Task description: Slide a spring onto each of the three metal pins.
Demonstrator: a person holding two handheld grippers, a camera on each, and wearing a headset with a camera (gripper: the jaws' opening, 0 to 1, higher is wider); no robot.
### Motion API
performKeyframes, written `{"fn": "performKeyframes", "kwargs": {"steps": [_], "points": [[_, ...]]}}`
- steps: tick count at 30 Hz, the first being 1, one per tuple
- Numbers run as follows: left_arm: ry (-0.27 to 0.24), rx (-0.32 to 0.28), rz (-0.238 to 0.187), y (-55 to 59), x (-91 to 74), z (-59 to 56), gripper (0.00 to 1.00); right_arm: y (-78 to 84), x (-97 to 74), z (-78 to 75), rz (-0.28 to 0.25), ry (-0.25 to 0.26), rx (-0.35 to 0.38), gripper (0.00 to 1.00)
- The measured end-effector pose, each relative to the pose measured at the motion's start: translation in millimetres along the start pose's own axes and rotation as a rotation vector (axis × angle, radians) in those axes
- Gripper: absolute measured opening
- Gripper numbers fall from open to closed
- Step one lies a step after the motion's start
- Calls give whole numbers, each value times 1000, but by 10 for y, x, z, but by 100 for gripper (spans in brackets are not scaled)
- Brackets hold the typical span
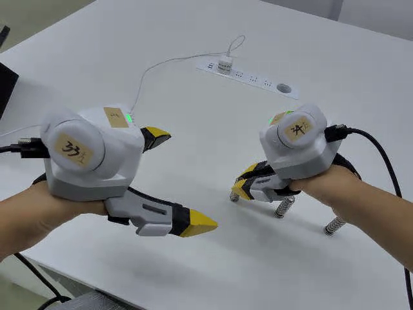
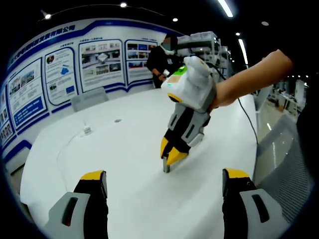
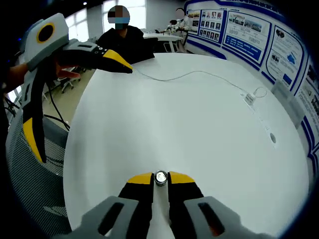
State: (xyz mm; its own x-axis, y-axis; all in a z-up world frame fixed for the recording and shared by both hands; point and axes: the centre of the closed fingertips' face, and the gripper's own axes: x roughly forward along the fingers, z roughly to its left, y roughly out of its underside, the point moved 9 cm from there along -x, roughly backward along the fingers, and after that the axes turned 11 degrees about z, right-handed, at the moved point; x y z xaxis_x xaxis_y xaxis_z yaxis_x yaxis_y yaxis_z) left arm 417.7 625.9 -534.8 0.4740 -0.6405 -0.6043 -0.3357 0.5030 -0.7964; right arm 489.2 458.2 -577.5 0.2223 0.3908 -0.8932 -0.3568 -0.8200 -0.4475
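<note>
The right tool [image 1: 242, 186] is clenched on a short silvery metal piece [image 3: 160, 178], pin or spring I cannot tell, pressing it upright on the white bench [image 3: 199, 114], probably to steady it for threading. Two coiled metal springs [image 1: 284, 206] stand just behind that tool. The left tool [image 2: 164, 177] hangs wide open and empty, well apart.

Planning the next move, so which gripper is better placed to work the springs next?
Probably the right gripper: its jaws are closed on an upright metal piece, with two springs beside it. The left gripper hangs open, empty and apart.
</note>
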Motion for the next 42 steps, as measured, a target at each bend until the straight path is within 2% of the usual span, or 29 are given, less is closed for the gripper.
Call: {"fn": "performKeyframes", "kwargs": {"steps": [12,20,25,28,32,35,37,39,42], "points": [[6,25,7,-73,-35,-46,98,-9,-177,42,-40,23,-2,14],[5,48,10,-133,-58,-83,98,50,-385,78,-100,58,11,17],[6,43,-16,-214,-97,-95,98,122,-526,85,-139,94,24,19],[2,52,-21,-251,-116,-93,98,174,-642,96,-183,103,48,21],[-4,60,-21,-274,-133,-80,98,238,-775,139,-211,105,33,23],[-7,59,-30,-302,-159,-64,99,291,-866,147,-236,138,14,26],[-8,57,-34,-326,-189,-43,99,361,-918,129,-225,172,-22,30],[-17,65,-37,-354,-230,-11,99,440,-976,104,-220,190,-4,31],[-32,61,-51,-394,-283,27,99,535,-1080,75,-263,211,67,32]]}}
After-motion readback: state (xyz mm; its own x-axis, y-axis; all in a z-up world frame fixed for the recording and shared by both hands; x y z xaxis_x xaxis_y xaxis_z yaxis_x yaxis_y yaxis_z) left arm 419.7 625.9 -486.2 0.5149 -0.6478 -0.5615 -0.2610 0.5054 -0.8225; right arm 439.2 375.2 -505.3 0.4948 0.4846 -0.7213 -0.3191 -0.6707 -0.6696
